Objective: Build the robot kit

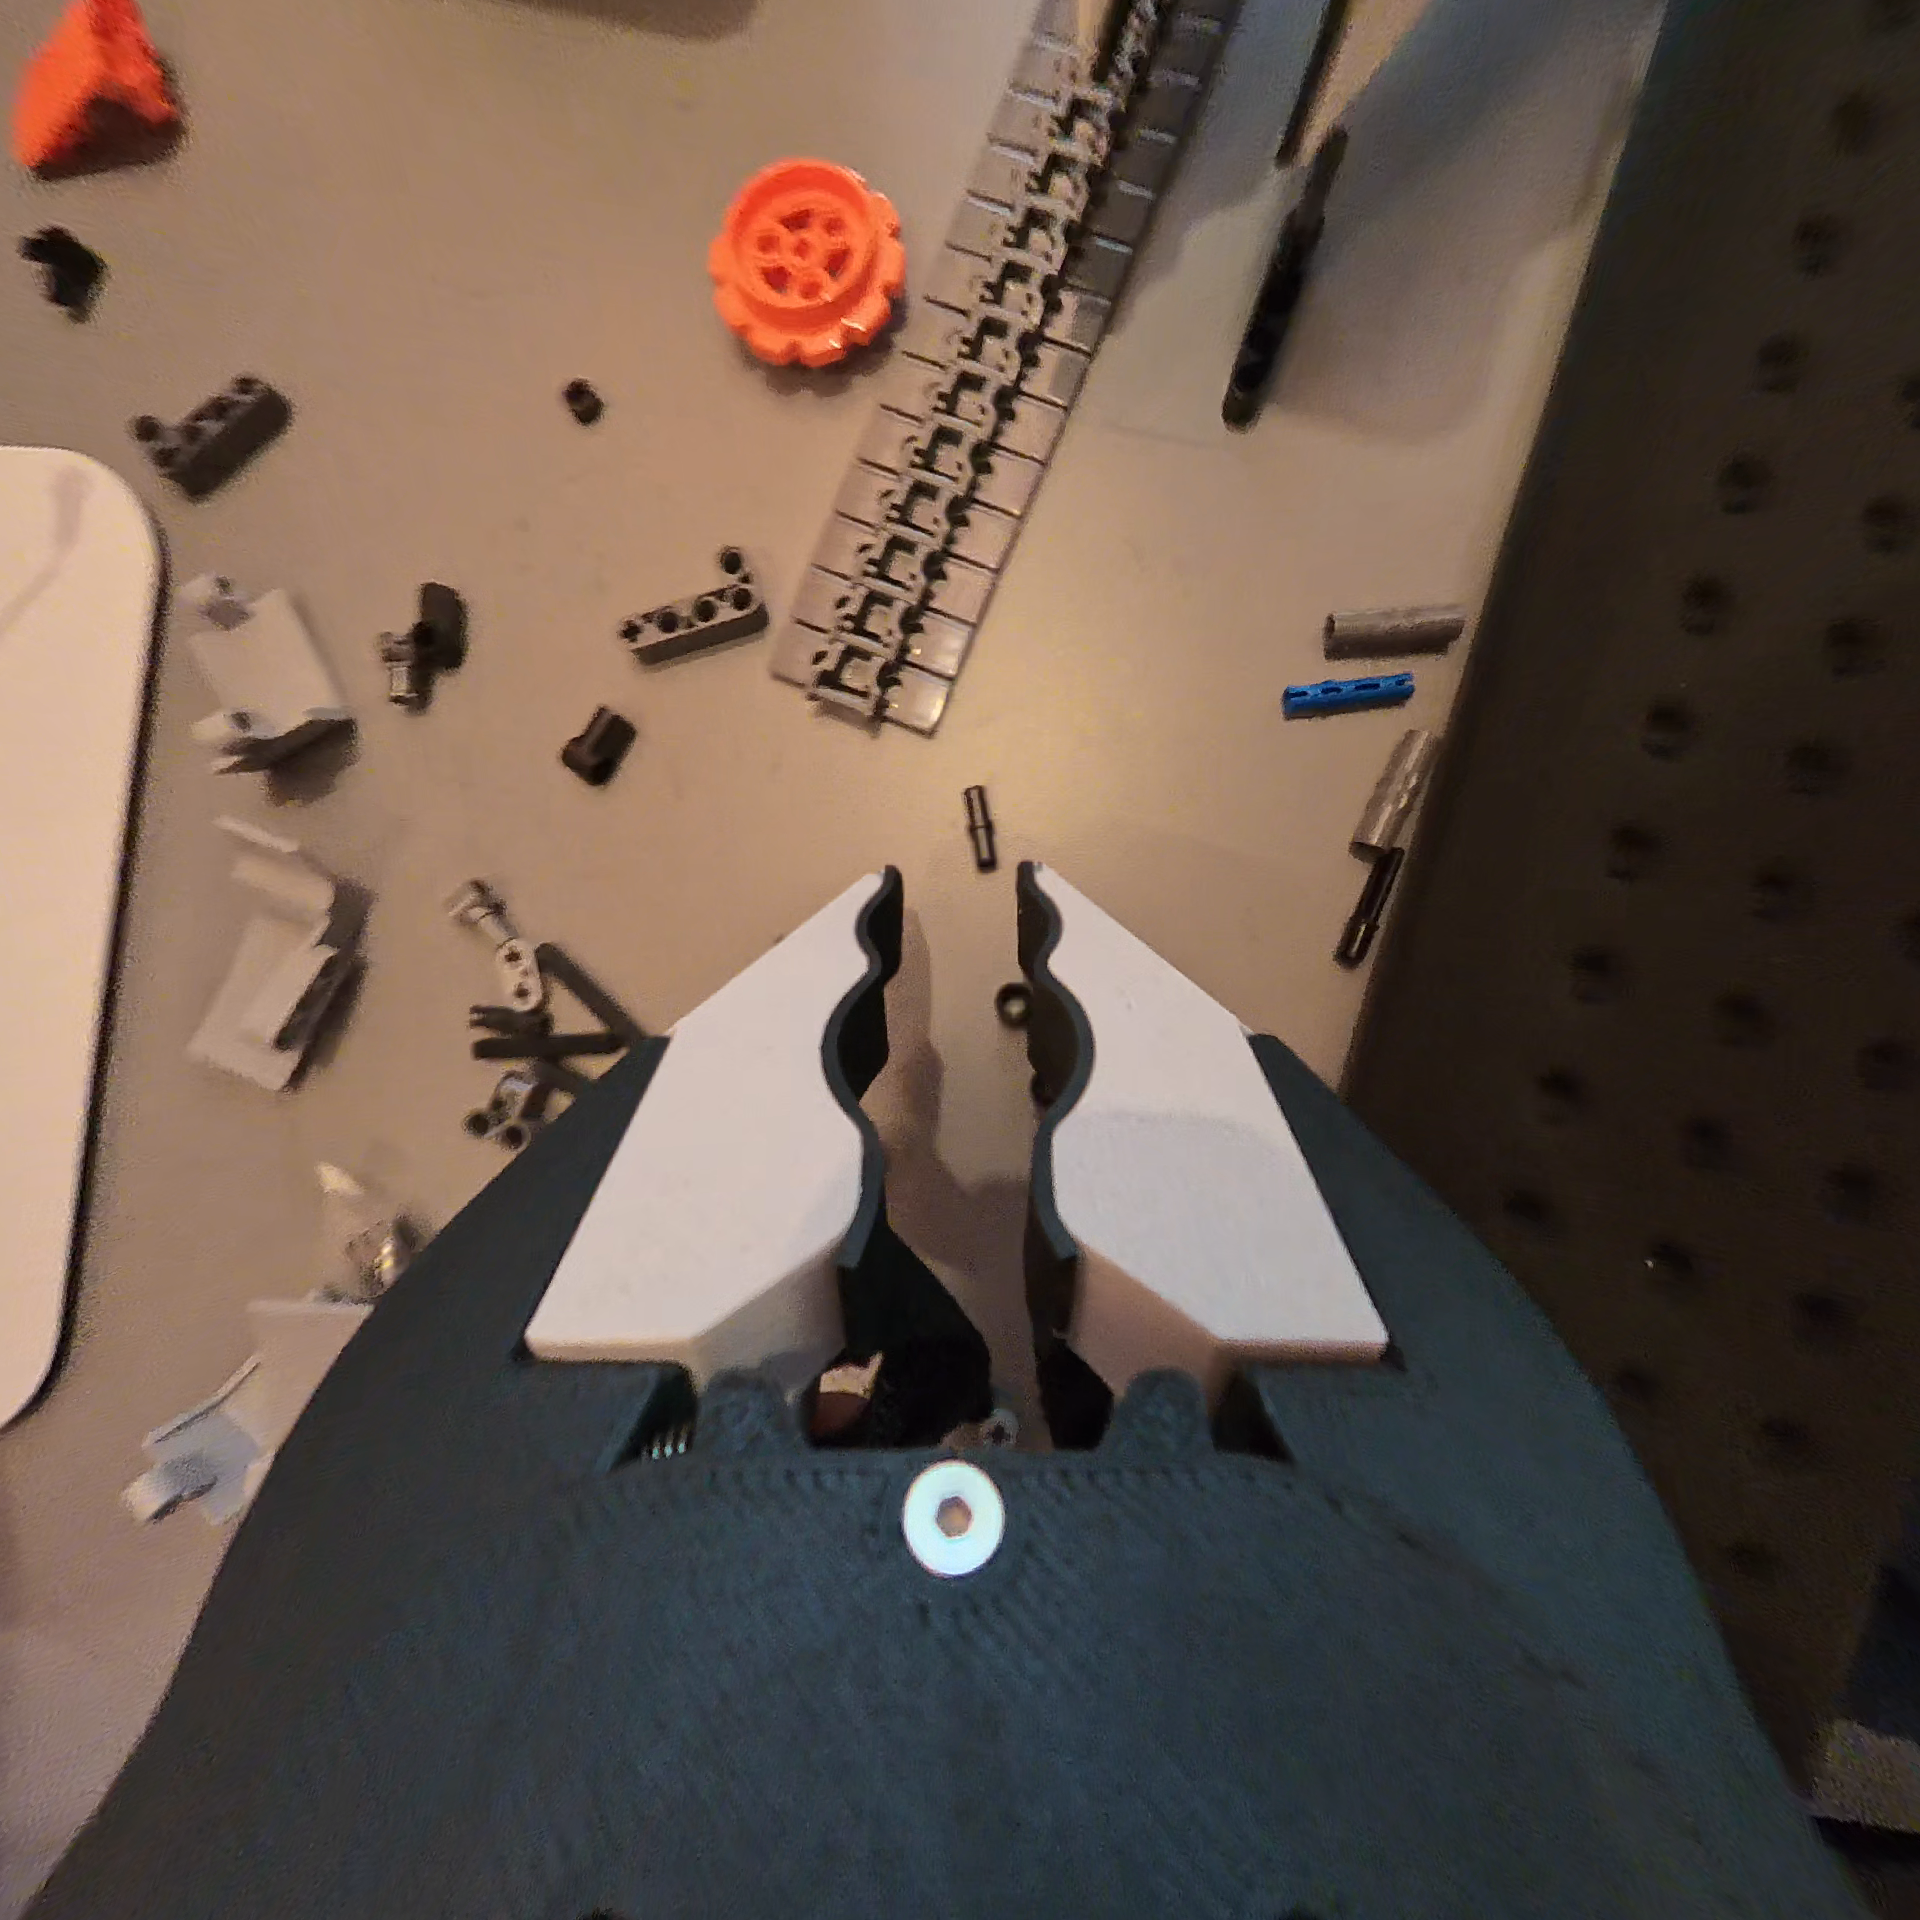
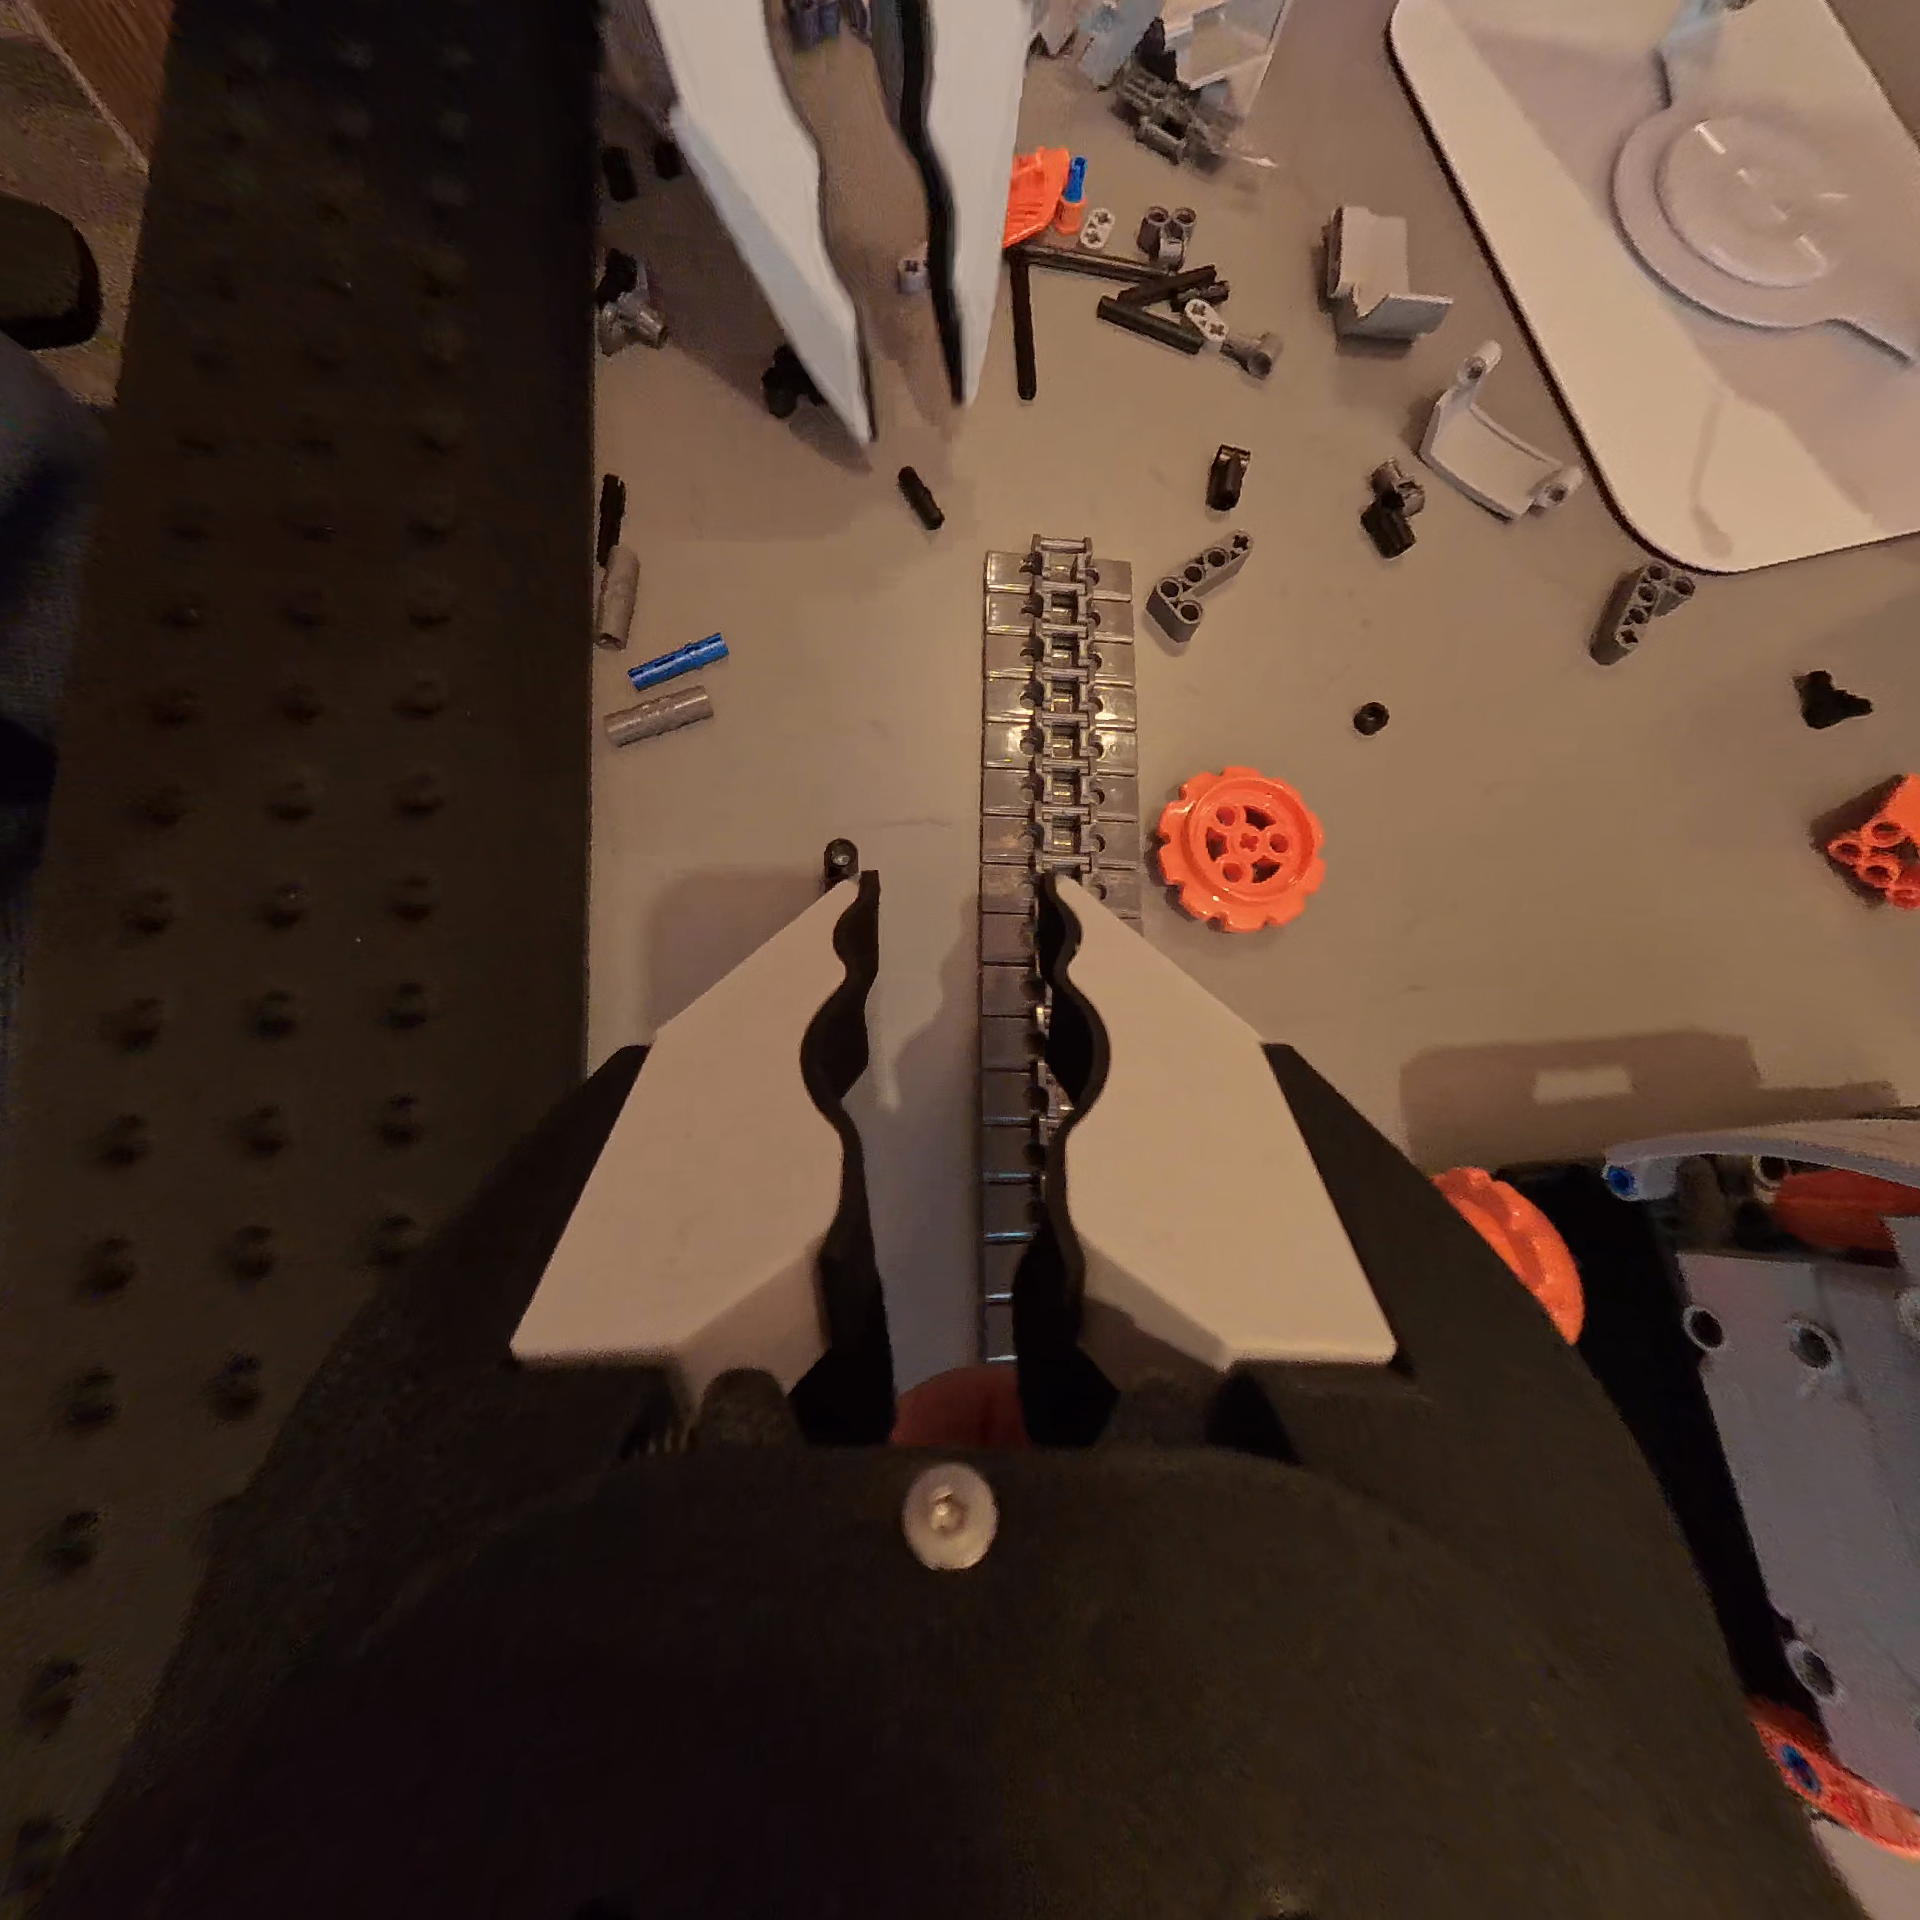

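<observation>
My left gripper [image 1: 958,873] hangs empty, jaws slightly parted, a black pin [image 1: 979,826] just ahead of its tips. My right gripper [image 2: 961,881], likewise parted and empty, sits above the track [image 2: 1060,717], right finger overlapping it; an orange wheel [image 2: 1240,847] lies right.

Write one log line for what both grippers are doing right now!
left hand-held gripper: open, above small black pin | right hand-held gripper: open, over grey track strip | orange wheel: beside strip
</observation>
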A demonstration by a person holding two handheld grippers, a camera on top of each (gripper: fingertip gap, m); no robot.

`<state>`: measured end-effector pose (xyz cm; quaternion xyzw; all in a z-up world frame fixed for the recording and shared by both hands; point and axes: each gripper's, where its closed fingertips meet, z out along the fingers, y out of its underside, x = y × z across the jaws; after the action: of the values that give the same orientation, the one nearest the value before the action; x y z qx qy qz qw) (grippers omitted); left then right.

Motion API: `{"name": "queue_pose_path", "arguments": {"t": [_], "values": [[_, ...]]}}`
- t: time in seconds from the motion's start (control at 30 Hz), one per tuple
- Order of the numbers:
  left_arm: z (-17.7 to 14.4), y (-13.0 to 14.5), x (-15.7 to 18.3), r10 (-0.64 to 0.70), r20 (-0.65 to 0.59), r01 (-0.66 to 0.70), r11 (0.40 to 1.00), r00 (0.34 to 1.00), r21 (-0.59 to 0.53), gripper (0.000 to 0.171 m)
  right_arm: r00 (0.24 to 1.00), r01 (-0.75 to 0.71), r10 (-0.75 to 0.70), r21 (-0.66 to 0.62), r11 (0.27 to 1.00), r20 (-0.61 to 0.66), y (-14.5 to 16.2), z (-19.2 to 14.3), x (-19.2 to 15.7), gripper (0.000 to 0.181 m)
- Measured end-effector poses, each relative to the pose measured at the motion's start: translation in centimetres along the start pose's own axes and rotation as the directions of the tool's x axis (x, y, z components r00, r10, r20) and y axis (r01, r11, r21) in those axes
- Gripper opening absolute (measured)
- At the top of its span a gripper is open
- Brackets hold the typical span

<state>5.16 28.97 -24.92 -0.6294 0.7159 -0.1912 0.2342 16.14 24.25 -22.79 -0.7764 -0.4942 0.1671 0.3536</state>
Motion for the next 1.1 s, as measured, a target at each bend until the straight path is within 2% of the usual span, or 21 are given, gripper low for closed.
{"name": "queue_pose_path", "arguments": {"t": [0.1, 0.2, 0.3, 0.37, 0.43, 0.53, 0.67, 0.87, 1.0, 1.1], "values": [[1.5, 0.0, 0.0, -0.015, 0.023, 0.016, 1.000, 1.000, -0.021, 0.013, 1.000, -0.008, 0.008, 0.022, 1.000, 0.000, -0.2, 0.0, 0.0, 0.026], [1.9, -0.6, 0.2, -0.013, 0.020, 0.013, 1.000, 1.000, 0.006, 0.005, 1.000, -0.006, 0.006, 0.038, 0.999, -0.014, -0.4, 0.0, 0.2, 0.025], [1.9, -0.7, 0.2, 0.021, 0.046, -0.021, 1.000, 0.999, -0.003, 0.004, 1.000, -0.013, 0.014, 0.055, 0.998, -0.023, -0.4, -0.1, 0.5, 0.021], [2.0, -1.8, 0.0, 0.043, 0.067, -0.046, 0.998, 0.997, 0.039, 0.004, 0.999, -0.020, 0.023, 0.083, 0.996, -0.032, -0.7, -0.2, 0.8, 0.021], [1.8, -3.7, 0.4, 0.130, 0.112, -0.141, 0.986, 0.985, 0.090, 0.004, 0.998, -0.051, 0.055, 0.137, 0.989, -0.023, -1.6, -0.5, 1.0, 0.019], [1.3, -6.9, 0.2, 0.288, 0.270, -0.330, 0.936, 0.919, 0.125, 0.004, 0.990, -0.139, 0.136, 0.217, 0.966, 0.030, -2.8, -0.8, 1.0, 0.019], [0.7, -10.1, 0.3, 0.402, 0.432, -0.496, 0.859, 0.807, 0.128, 0.005, 0.967, -0.253, 0.227, 0.301, 0.920, 0.118, -4.0, -1.4, 1.1, 0.018], [0.0, -12.8, 1.4, 0.451, 0.540, -0.616, 0.770, 0.711, 0.168, 0.004, 0.942, -0.330, 0.288, 0.325, 0.886, 0.172, -4.0, -1.4, 1.6, 0.016], [-0.3, -13.3, 1.5, 0.472, 0.582, -0.658, 0.737, 0.663, 0.152, 0.004, 0.920, -0.377, 0.305, 0.347, 0.859, 0.245, -4.3, -1.7, 1.2, 0.008], [-0.6, -13.7, 1.8, 0.475, 0.591, -0.675, 0.719, 0.652, 0.167, 0.004, 0.904, -0.406, 0.313, 0.361, 0.840, 0.290, -4.5, -2.2, 1.0, 0.008]]}}
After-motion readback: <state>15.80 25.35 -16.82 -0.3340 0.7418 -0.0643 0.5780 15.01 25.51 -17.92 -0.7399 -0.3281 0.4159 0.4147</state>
